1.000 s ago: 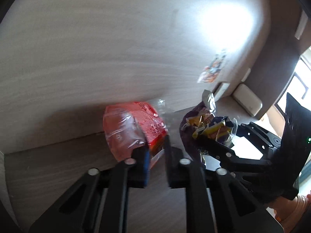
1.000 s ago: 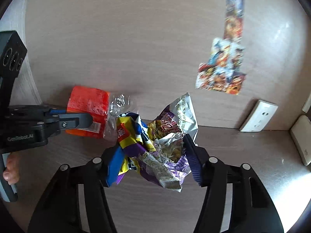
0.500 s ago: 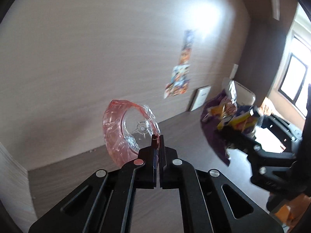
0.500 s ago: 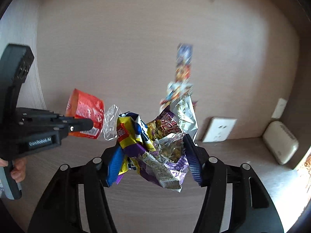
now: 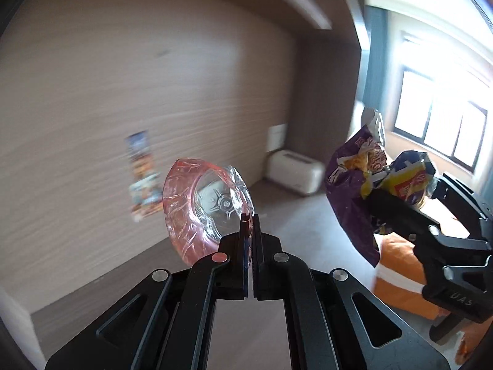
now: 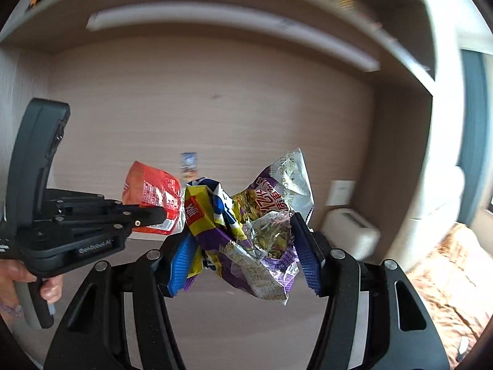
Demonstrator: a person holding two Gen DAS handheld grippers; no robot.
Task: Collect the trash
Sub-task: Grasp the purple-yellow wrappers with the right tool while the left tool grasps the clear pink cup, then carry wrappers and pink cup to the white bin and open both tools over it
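Note:
My left gripper [image 5: 250,225] is shut on the rim of a crushed clear plastic bottle with a red label [image 5: 206,206] and holds it in the air above the desk. It shows in the right wrist view as the left gripper [image 6: 154,214] with the red-labelled bottle [image 6: 152,195]. My right gripper [image 6: 243,243] is shut on a crumpled bundle of purple, yellow and silver snack wrappers [image 6: 249,222], also lifted. In the left wrist view the bundle [image 5: 372,182] hangs at the right, beside the bottle.
A brown desk top [image 5: 295,228] runs along a wood-grain wall with a colourful sticker [image 5: 141,172]. A white box [image 5: 292,169] and a wall plate [image 6: 340,191] sit at the desk's far end. A shelf [image 6: 234,27] is overhead. Orange fabric [image 5: 400,274] lies at the right, below a window [image 5: 440,129].
Both grippers have risen and swung right with their loads. The left one, open around the bottle a second ago, has shut on it and lifted it off the desk.

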